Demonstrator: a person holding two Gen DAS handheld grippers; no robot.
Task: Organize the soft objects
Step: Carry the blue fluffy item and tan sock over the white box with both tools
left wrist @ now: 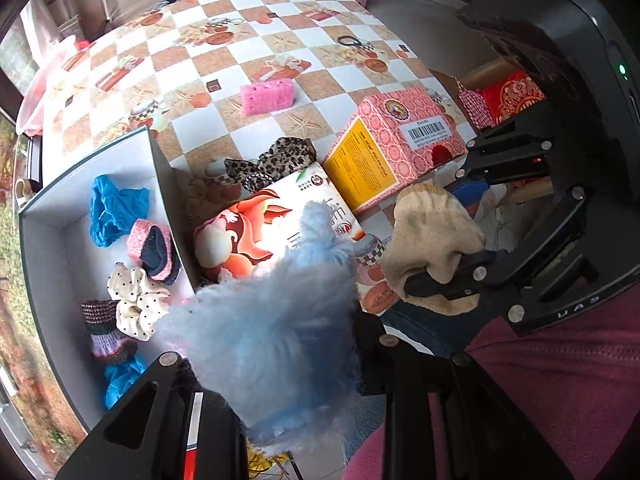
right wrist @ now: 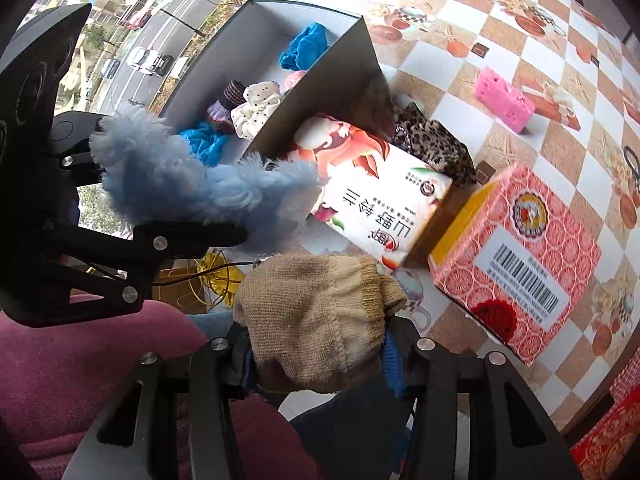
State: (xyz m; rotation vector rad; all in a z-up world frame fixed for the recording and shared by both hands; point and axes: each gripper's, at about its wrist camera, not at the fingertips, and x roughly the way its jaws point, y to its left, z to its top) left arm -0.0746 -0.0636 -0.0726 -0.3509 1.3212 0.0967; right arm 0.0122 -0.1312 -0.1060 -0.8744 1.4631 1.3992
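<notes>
the left gripper [left wrist: 276, 364] is pinching a fluffy blue sock [left wrist: 276, 320], holding it up near the table's edge, just beside the grey box [left wrist: 48, 248]. the right gripper [right wrist: 320, 356] is clamped on a beige sock [right wrist: 316, 316], close alongside. in the box lie a dotted scrunchie [left wrist: 136, 300] and blue cloth [left wrist: 114, 210]. out on the checkered table [left wrist: 256, 44] sit a pink sponge [left wrist: 267, 98], a leopard scrunchie [left wrist: 276, 160] and a pink carton [left wrist: 400, 140].

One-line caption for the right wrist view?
Right gripper holds a beige sock; left gripper holds blue fluff near the box.
</notes>
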